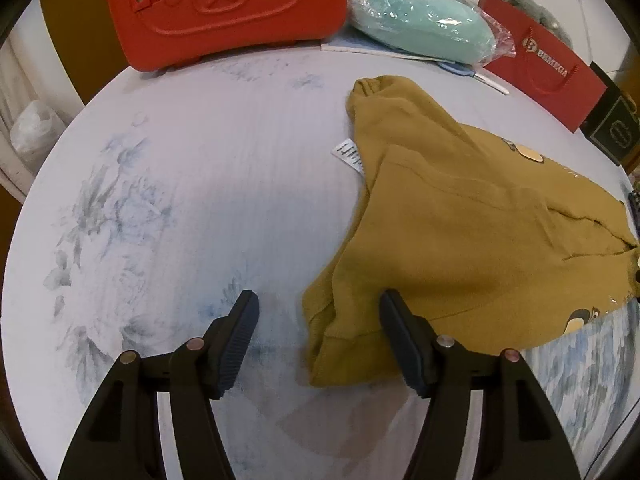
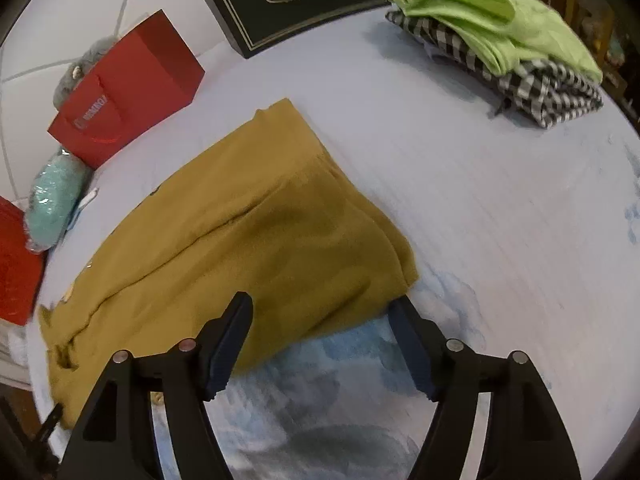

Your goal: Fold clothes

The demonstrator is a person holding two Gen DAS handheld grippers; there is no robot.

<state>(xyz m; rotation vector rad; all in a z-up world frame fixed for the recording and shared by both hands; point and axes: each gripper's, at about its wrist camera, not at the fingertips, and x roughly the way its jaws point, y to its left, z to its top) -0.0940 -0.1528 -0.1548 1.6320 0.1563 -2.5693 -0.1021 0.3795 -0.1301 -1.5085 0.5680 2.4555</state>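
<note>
Mustard sweatshirt (image 1: 460,220) lies under both wide-open, empty hand-held grippers (image 1: 320,336) (image 2: 320,340).

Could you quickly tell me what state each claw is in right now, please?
Left claw: open, holding nothing, at the edge of the mustard sweatshirt.
Right claw: open, holding nothing, over the sweatshirt's near edge.
</note>
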